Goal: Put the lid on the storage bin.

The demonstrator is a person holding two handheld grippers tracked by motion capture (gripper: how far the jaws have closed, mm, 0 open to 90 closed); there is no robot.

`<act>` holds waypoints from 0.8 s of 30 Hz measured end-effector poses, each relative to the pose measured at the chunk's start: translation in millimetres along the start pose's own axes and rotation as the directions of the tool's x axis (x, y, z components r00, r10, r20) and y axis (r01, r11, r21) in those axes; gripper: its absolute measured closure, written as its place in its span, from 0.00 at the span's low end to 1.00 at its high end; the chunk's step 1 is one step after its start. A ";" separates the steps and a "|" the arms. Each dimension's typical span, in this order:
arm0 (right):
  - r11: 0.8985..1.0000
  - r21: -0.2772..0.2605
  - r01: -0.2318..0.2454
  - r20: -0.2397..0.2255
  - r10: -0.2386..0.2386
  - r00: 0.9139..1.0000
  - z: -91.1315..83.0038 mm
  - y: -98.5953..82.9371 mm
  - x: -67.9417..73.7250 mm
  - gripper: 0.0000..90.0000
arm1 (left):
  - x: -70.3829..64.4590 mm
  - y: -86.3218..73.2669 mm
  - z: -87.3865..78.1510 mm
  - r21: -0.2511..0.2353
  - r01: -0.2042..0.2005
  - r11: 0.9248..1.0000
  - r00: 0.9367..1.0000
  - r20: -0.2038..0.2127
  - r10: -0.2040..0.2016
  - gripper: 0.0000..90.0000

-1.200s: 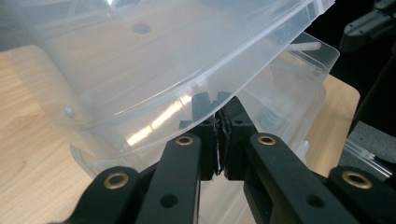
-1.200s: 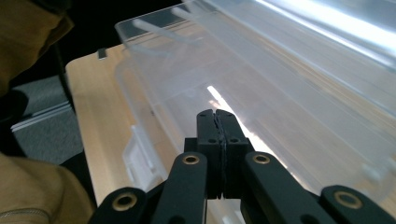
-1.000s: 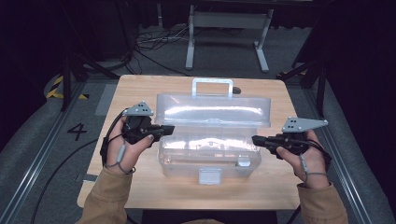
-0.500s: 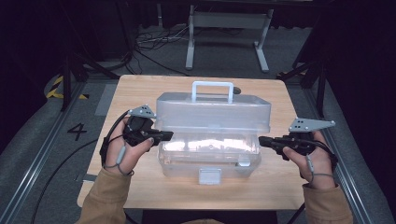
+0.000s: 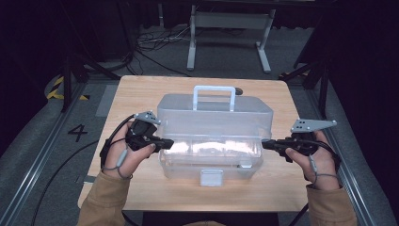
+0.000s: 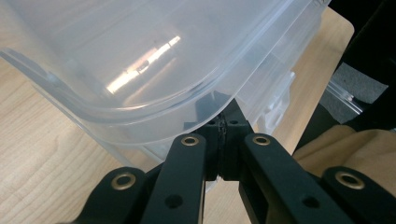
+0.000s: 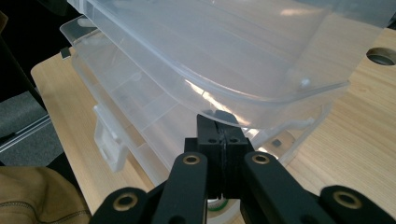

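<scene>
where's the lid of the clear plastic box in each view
High view: the lid sits centre, raised above the base, between both grippers.
Left gripper view: the lid spans the top, above the shut jaws.
Right gripper view: the lid spans the top.
Shared landmark: the wooden table.

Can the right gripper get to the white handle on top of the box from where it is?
Probably yes: the right gripper sits shut under the lid's edge, and nothing stands between it and the handle.

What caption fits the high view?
Two shut hand-held grippers, left and right, lift the clear box's lid.
</scene>
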State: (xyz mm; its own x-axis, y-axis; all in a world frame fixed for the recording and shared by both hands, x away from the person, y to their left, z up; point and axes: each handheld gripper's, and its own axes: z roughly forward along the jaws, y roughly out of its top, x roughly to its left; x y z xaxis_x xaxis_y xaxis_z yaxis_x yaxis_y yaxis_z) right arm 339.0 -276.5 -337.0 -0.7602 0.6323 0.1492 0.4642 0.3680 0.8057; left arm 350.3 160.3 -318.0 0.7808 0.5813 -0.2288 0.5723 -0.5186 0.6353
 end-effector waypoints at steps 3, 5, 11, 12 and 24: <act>1.000 0.016 -0.002 -0.004 0.002 1.000 0.8 -0.2 -0.2 1.00 | -0.3 -0.5 0.6 0.015 -0.003 1.000 1.000 -0.001 0.003 0.99; 1.000 0.019 -0.003 -0.004 0.003 1.000 1.0 -0.2 -0.3 1.00 | -0.6 -0.8 1.0 0.017 0.001 1.000 1.000 0.001 -0.001 0.99; 0.999 0.049 -0.004 -0.010 0.005 1.000 1.9 0.2 -0.1 1.00 | -0.4 -2.0 2.2 0.040 -0.009 0.999 1.000 0.007 0.008 0.99; 0.999 0.049 -0.004 -0.010 0.005 1.000 1.9 0.2 -0.1 1.00 | -0.4 -2.0 2.2 0.040 -0.009 0.999 1.000 0.007 0.008 0.99; 0.995 0.099 -0.010 -0.022 0.013 1.000 2.3 -1.3 0.9 1.00 | -0.8 -3.8 5.5 0.089 -0.018 0.996 1.000 0.020 0.016 0.97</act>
State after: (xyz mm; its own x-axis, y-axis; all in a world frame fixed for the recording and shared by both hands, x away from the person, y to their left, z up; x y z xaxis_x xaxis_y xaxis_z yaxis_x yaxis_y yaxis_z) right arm 338.8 -274.8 -339.2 -0.7640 0.6220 0.1719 0.5151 0.4273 0.7430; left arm 348.9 158.3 -324.3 0.7948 0.5602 -0.2335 0.5784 -0.5826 0.5710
